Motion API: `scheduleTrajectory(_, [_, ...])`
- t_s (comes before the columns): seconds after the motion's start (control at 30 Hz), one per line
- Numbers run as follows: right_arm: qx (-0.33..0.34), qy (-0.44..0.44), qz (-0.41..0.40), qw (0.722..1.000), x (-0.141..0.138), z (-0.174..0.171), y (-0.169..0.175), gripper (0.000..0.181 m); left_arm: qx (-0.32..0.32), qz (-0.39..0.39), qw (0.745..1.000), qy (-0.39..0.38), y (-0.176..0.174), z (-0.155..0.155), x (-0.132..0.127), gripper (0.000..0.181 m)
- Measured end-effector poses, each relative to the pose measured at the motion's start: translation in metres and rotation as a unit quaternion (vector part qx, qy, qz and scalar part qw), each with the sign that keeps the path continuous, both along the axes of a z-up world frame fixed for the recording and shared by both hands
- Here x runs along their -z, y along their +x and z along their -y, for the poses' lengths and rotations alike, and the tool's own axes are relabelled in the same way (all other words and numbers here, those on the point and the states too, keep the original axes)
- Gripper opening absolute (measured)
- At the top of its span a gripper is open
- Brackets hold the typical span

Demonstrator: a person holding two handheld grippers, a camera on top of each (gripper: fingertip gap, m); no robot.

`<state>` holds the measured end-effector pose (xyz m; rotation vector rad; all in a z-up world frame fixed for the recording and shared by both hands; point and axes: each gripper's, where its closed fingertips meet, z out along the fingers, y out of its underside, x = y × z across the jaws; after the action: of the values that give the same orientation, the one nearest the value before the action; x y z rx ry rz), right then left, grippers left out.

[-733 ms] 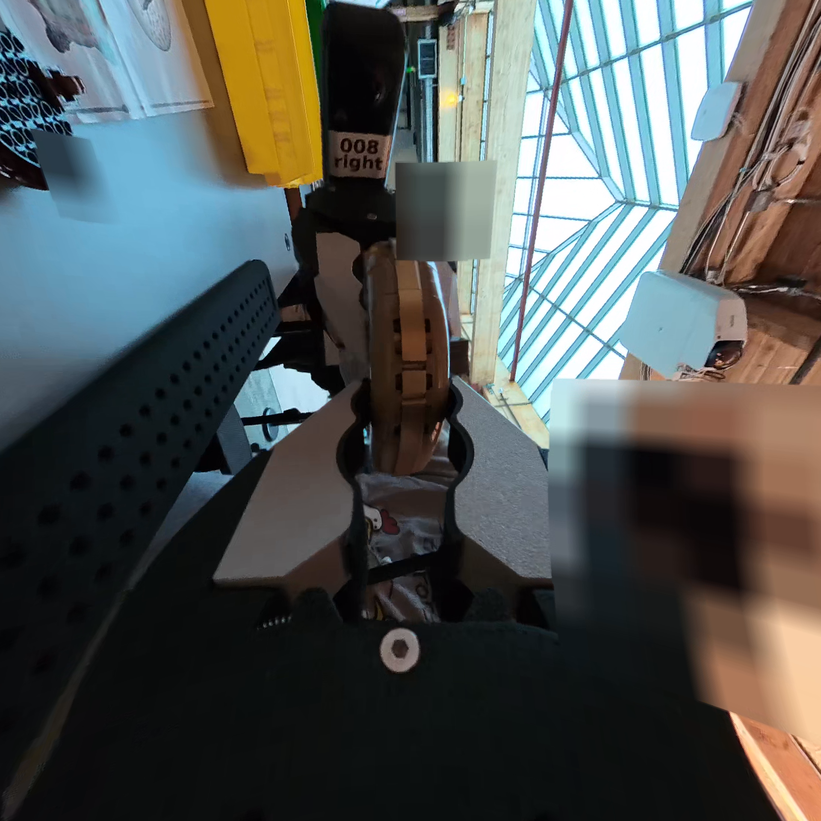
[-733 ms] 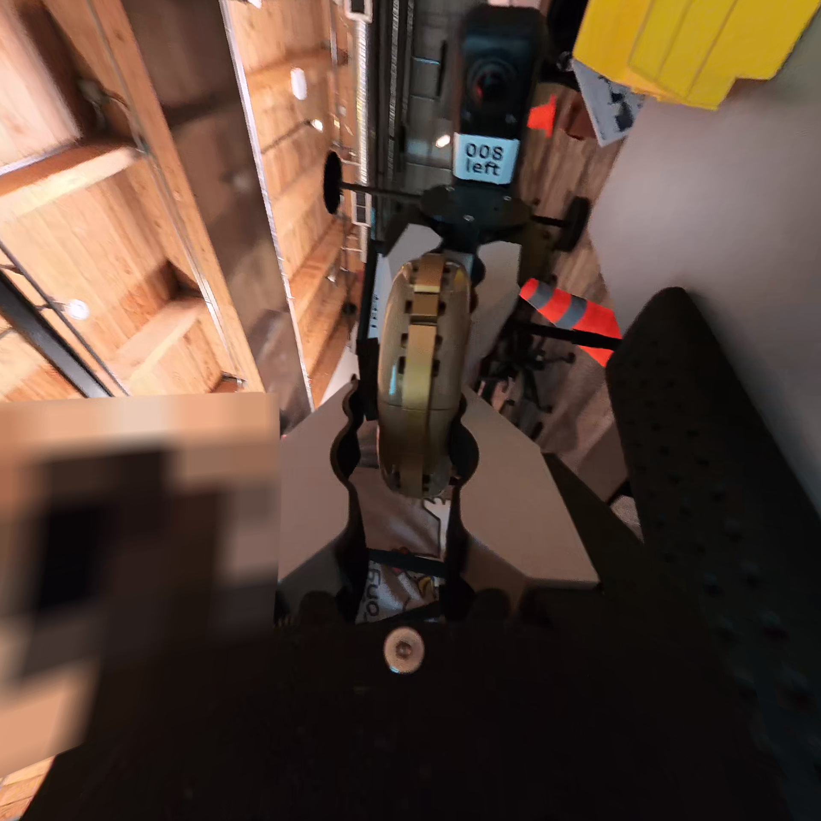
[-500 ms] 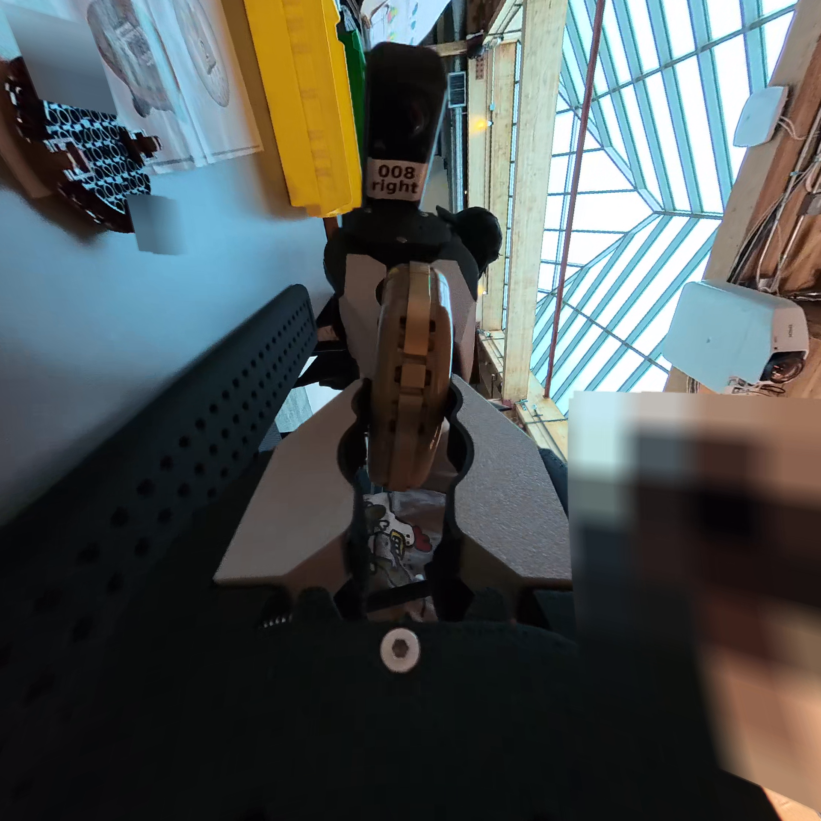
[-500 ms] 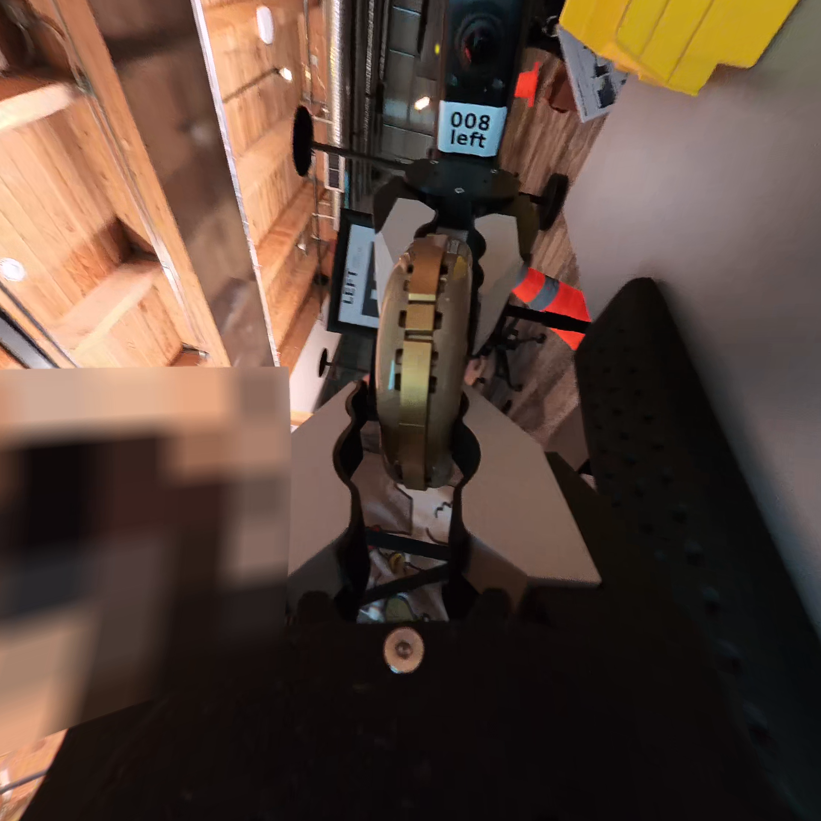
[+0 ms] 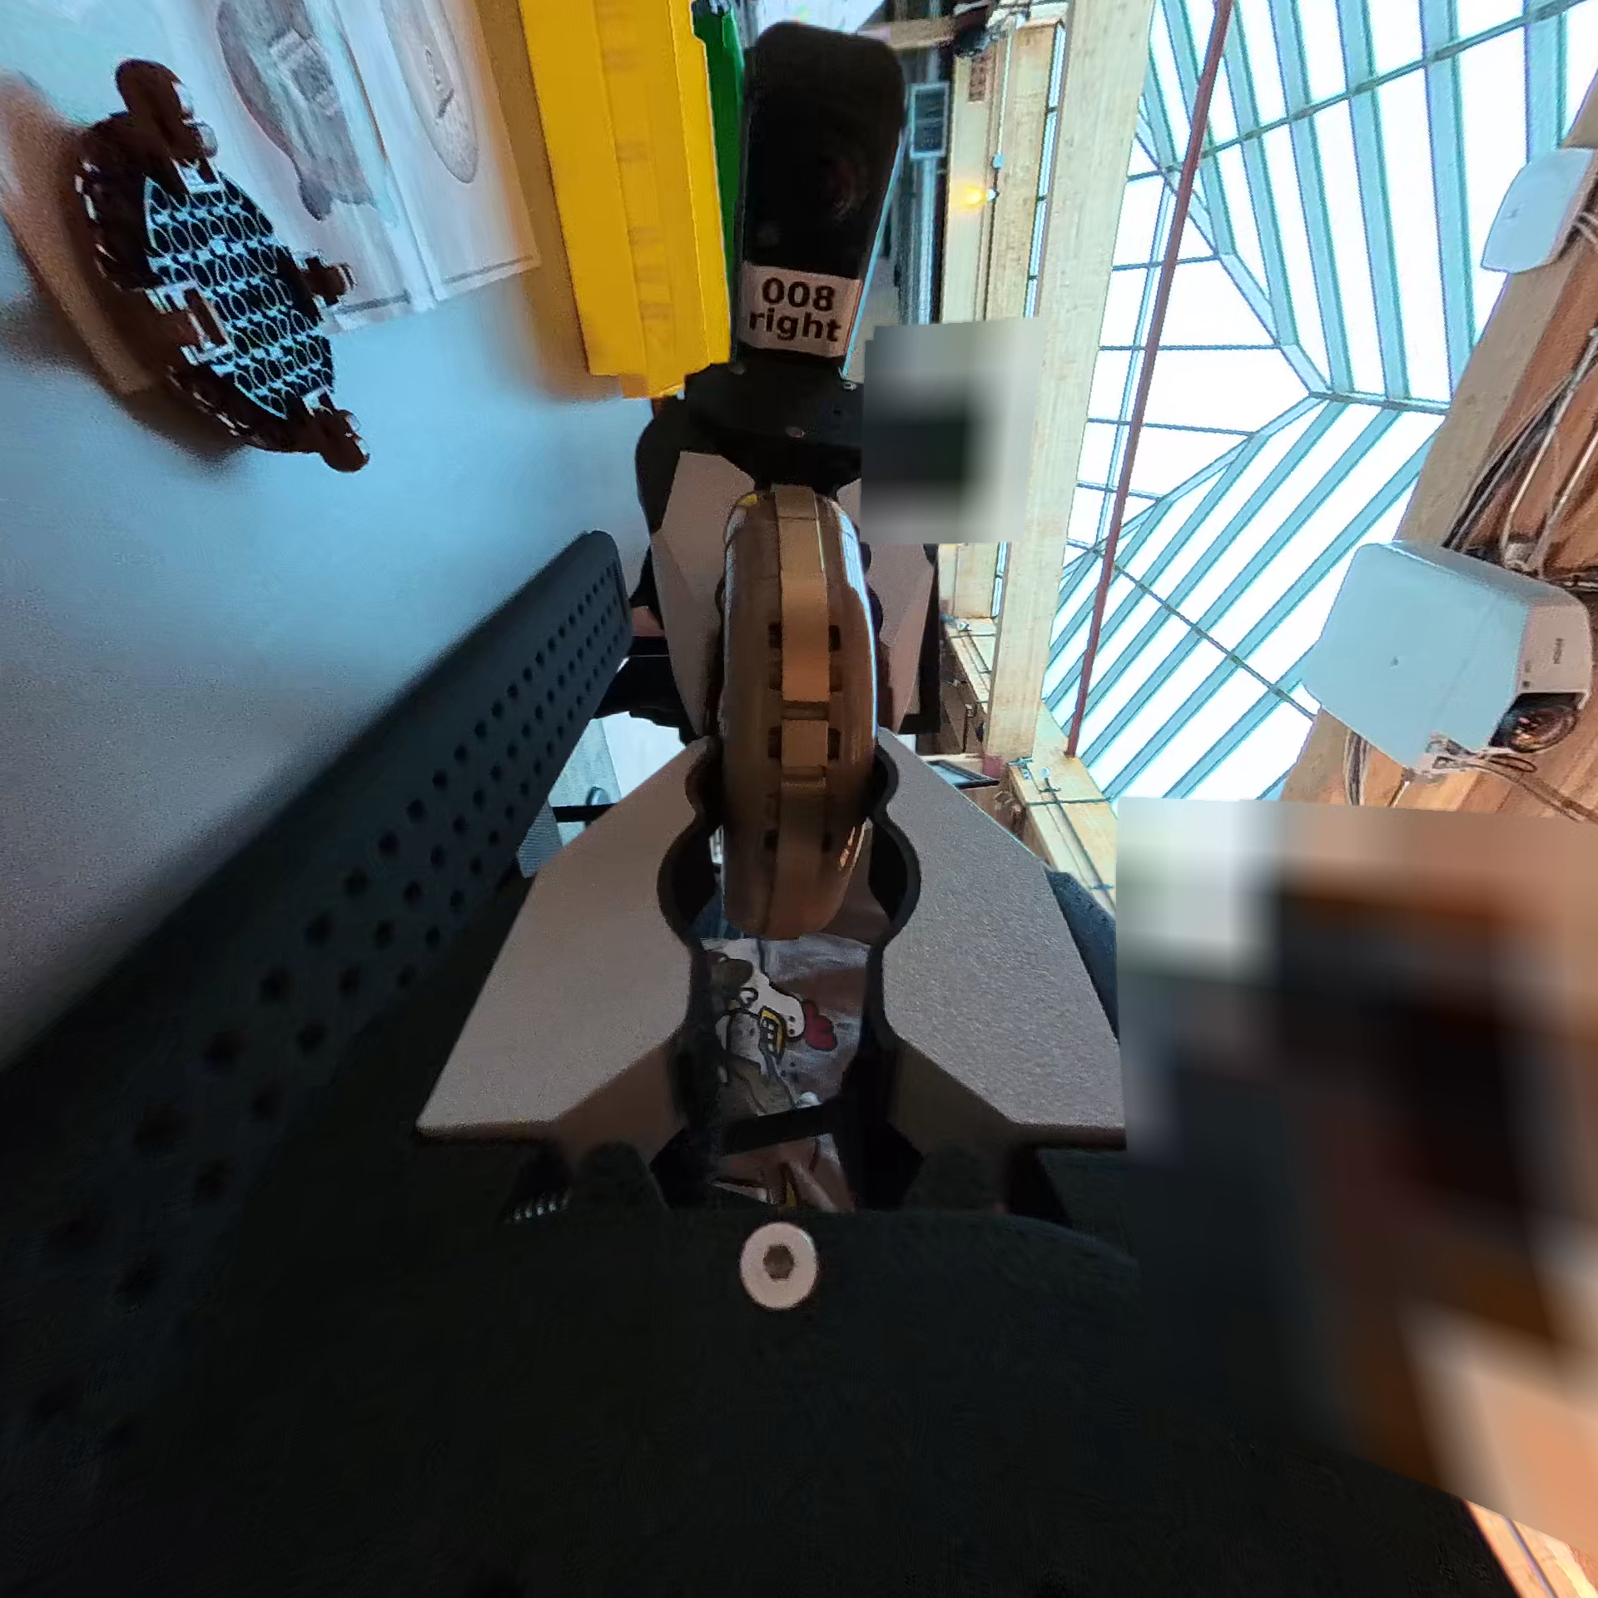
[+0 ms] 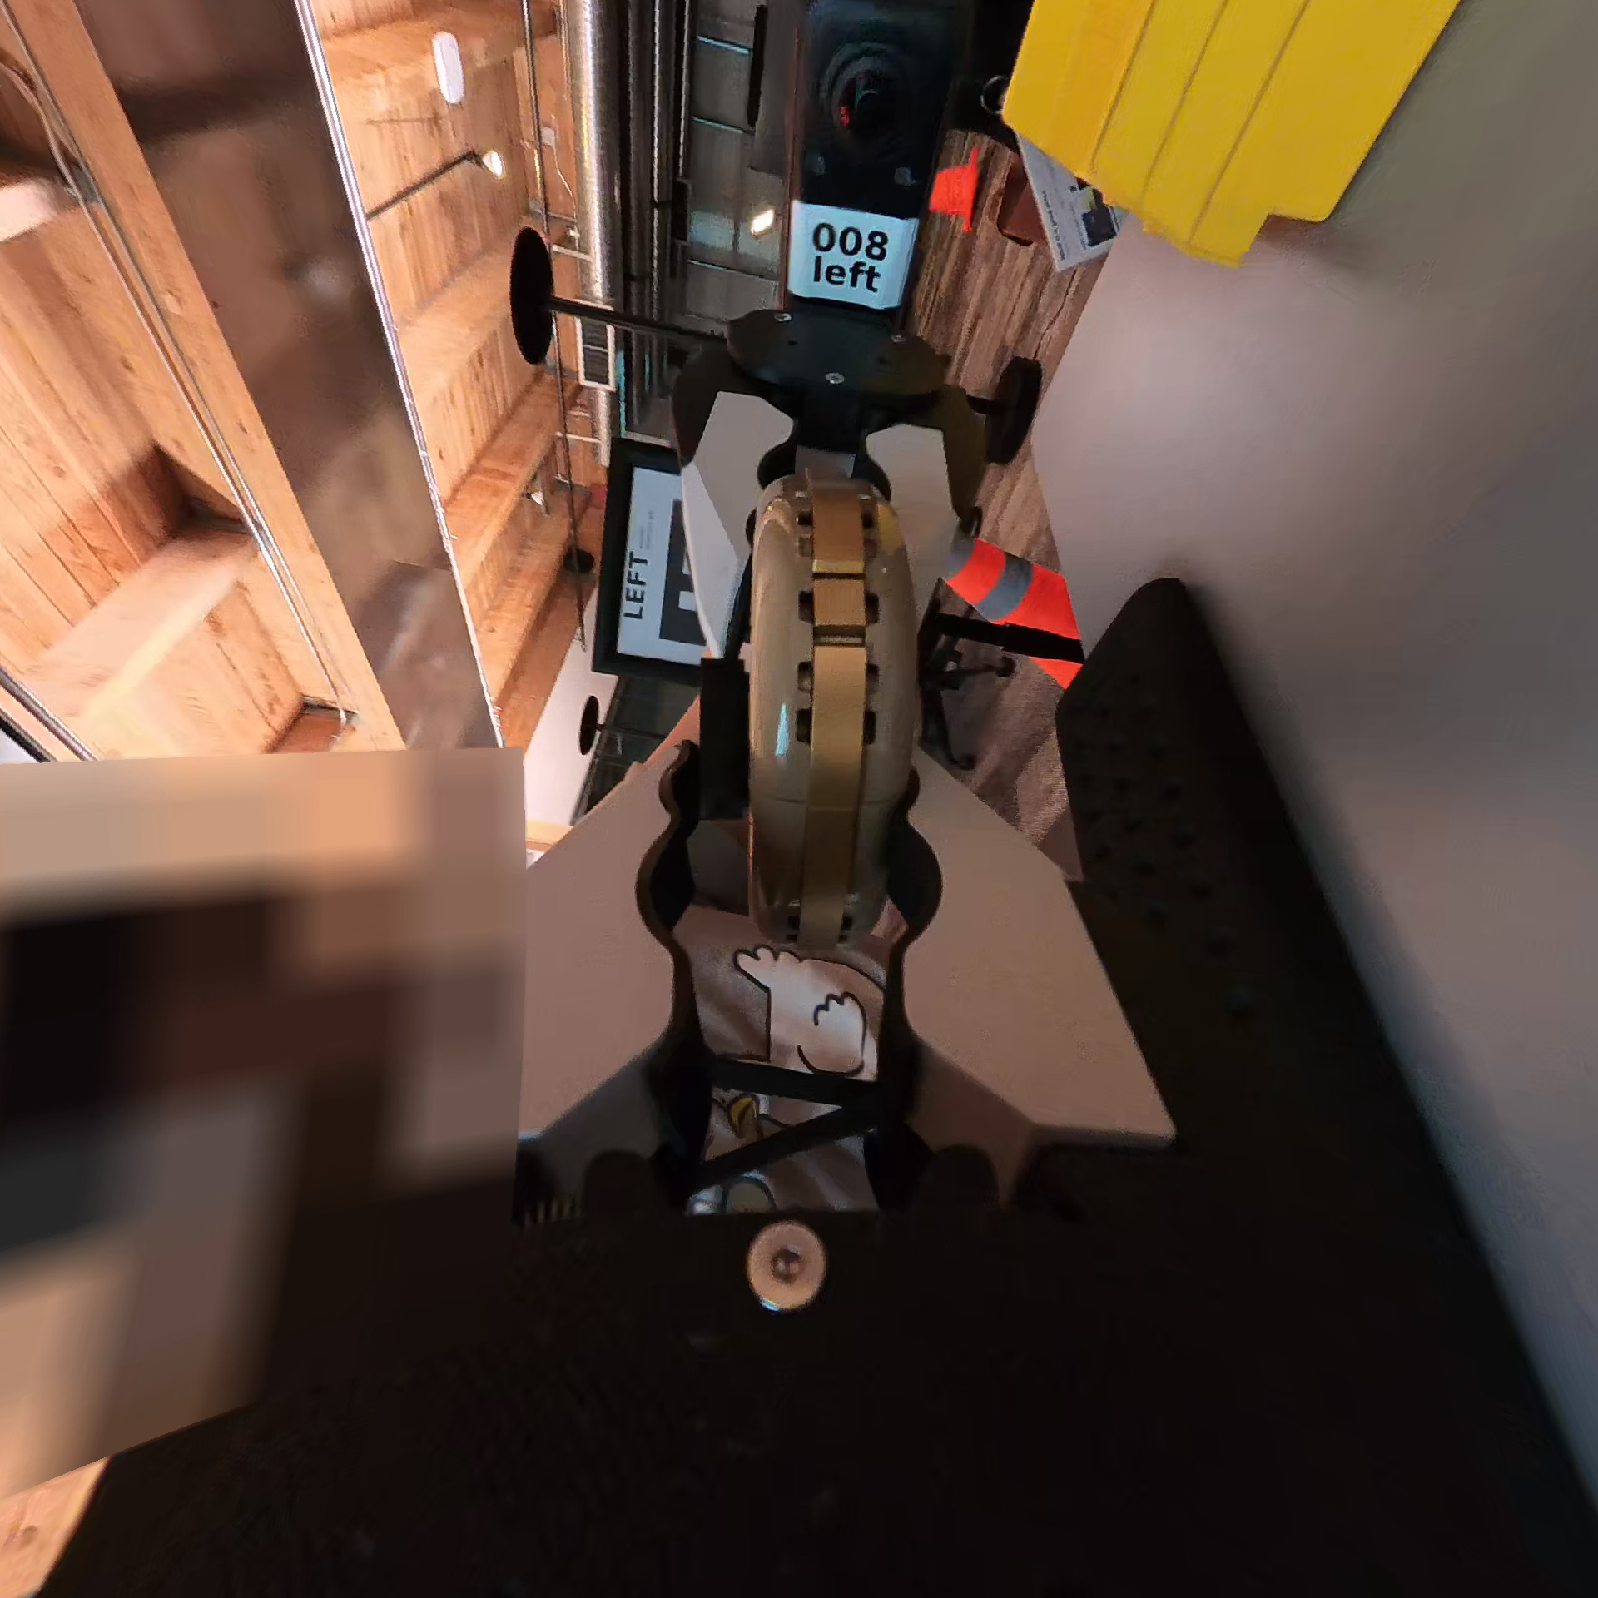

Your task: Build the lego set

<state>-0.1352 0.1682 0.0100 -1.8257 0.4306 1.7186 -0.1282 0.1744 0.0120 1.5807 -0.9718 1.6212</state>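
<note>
A round gold and tan lego disc (image 5: 795, 718) is held edge-on in the air between my two grippers, which face each other. My left gripper (image 5: 791, 804) is shut on its near rim, and the right gripper (image 5: 791, 432) grips the far rim. In the right wrist view the same disc (image 6: 830, 718) sits in my right gripper (image 6: 800, 804), which is shut on it, with the left gripper (image 6: 830, 389) opposite. A brown lego build with a black-and-white patterned plate (image 5: 216, 285) lies on the table (image 5: 173, 648).
Both views are tipped sideways. Instruction sheets (image 5: 372, 147) and a yellow bin (image 5: 640, 173) lie on the table beyond the build. A black perforated chair back (image 5: 346, 865) runs along the table edge. The bin (image 6: 1211, 112) and orange cones (image 6: 1020, 597) show in the right wrist view. My left and right fingertips are right by each other.
Both grippers stay shut on the disc. The pair has swung, so the brown build and the sheets have come further into the left wrist view.
</note>
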Motion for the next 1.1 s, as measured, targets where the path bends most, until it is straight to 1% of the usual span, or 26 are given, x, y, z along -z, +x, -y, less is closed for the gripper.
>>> scheduleTrajectory(0.1, [0.011,-0.004,-0.006,1.0,0.002,-0.003,0.003,0.042,0.005,0.002,1.0,0.009,0.001,0.0,0.002,0.029])
scheduleTrajectory(0.2, [0.01,-0.006,0.042,0.999,0.009,-0.003,0.006,0.049,0.005,0.001,1.0,0.007,0.003,0.0,0.005,0.029])
scheduleTrajectory(0.27, [0.015,-0.001,0.094,0.995,0.011,-0.004,0.01,0.052,0.003,0.001,1.0,0.0,0.004,0.0,0.007,0.03])
scheduleTrajectory(0.37, [0.026,0.02,0.196,0.98,0.01,-0.006,0.018,0.069,0.001,0.008,1.0,-0.009,0.005,0.001,0.006,0.03])
scheduleTrajectory(0.43, [0.055,0.051,0.291,0.954,0.005,-0.01,0.032,0.081,0.0,0.014,1.0,-0.012,0.005,0.001,0.005,0.03])
scheduleTrajectory(0.47, [0.078,0.092,0.343,0.932,-0.005,-0.013,0.037,0.077,-0.003,0.014,1.0,-0.012,0.005,0.0,0.006,0.029])
scheduleTrajectory(0.5, [0.093,0.138,0.41,0.897,-0.016,-0.012,0.039,0.07,-0.006,0.014,1.0,-0.013,0.005,-0.002,0.006,0.029])
scheduleTrajectory(0.53, [0.108,0.177,0.487,0.849,-0.026,-0.011,0.041,0.062,-0.009,0.013,1.0,-0.016,0.006,-0.003,0.005,0.029])
scheduleTrajectory(0.57, [0.114,0.217,0.557,0.794,-0.036,-0.009,0.038,0.053,-0.013,0.011,1.0,-0.017,0.006,-0.005,0.005,0.029])
scheduleTrajectory(0.6, [0.107,0.244,0.617,0.741,-0.04,-0.007,0.033,0.04,-0.015,0.01,1.0,-0.016,0.007,-0.007,0.005,0.029])
scheduleTrajectory(0.63, [0.106,0.242,0.663,0.7,-0.041,-0.007,0.033,0.037,-0.017,0.009,1.0,-0.012,0.007,-0.009,0.005,0.029])
scheduleTrajectory(0.67, [0.095,0.237,0.681,0.686,-0.039,-0.008,0.029,0.038,-0.018,0.01,1.0,-0.008,0.008,-0.01,0.004,0.029])
scheduleTrajectory(0.73, [0.072,0.212,0.663,0.715,-0.031,-0.01,0.02,0.044,-0.017,0.012,1.0,-0.006,0.008,-0.01,0.001,0.03])
scheduleTrajectory(0.77, [0.071,0.203,0.654,0.725,-0.029,-0.012,0.019,0.039,-0.016,0.014,1.0,-0.007,0.008,-0.01,-0.001,0.029])
scheduleTrajectory(0.8, [0.069,0.199,0.651,0.729,-0.027,-0.013,0.019,0.029,-0.015,0.016,1.0,-0.008,0.008,-0.009,-0.003,0.029])
scheduleTrajectory(0.87, [0.072,0.192,0.661,0.722,-0.025,-0.015,0.024,0.019,-0.014,0.018,1.0,-0.009,0.007,-0.008,-0.005,0.029])
scheduleTrajectory(0.9, [0.068,0.192,0.66,0.723,-0.025,-0.014,0.023,0.014,-0.013,0.017,1.0,-0.011,0.007,-0.008,-0.005,0.029])
scheduleTrajectory(0.97, [0.058,0.184,0.645,0.739,-0.023,-0.013,0.022,0.014,-0.014,0.011,1.0,-0.012,0.007,-0.008,-0.004,0.029])
scheduleTrajectory(1.0, [0.059,0.181,0.63,0.753,-0.023,-0.013,0.022,0.014,-0.016,0.009,1.0,-0.017,0.007,-0.009,-0.004,0.029])
scheduleTrajectory(1.03, [0.066,0.177,0.599,0.778,-0.024,-0.013,0.023,0.014,-0.018,0.006,0.999,-0.027,0.008,-0.01,-0.004,0.029])
scheduleTrajectory(1.07, [0.07,0.168,0.55,0.815,-0.026,-0.012,0.021,0.015,-0.02,0.004,0.999,-0.038,0.008,-0.011,-0.006,0.029])
scheduleTrajectory(1.1, [0.07,0.161,0.475,0.863,-0.031,-0.01,0.017,0.015,-0.021,0.002,0.999,-0.046,0.008,-0.011,-0.006,0.029])
